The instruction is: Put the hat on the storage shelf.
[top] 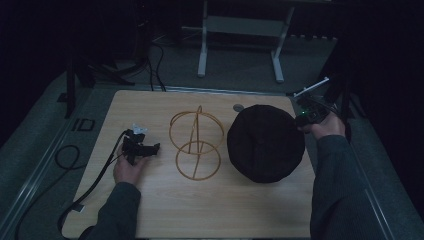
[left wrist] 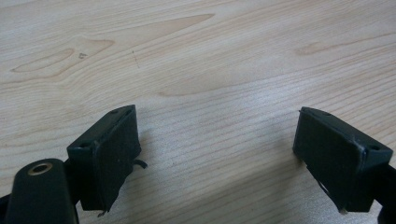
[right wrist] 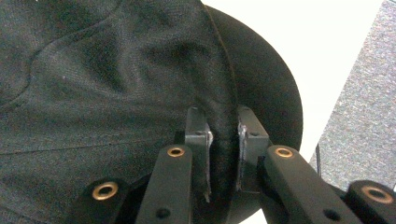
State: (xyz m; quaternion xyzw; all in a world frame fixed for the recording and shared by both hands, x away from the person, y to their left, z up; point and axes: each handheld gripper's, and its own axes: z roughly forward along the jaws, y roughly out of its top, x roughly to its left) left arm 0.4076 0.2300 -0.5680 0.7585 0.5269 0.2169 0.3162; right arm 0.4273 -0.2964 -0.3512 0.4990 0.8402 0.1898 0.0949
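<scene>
Right gripper pinches a fold of the black hat; left gripper fingers spread wide over the bare bench.

Right gripper comes up from the bottom edge, its two black jaws pinched close together on a raised fold of the black hat. The fold stands up between the jaw pads, touching both. Brass-ringed screw holes show on the gripper's black linkage arms below the jaws. The hat is dark woven fabric with creases and a thin seam line running down into the pinched fold; its rounded brim edge curves off to the right of the jaws. Beyond the brim, pale, overexposed table top. At the far right, grey speckled floor, with a thin dark cable just beside the table edge.
</scene>
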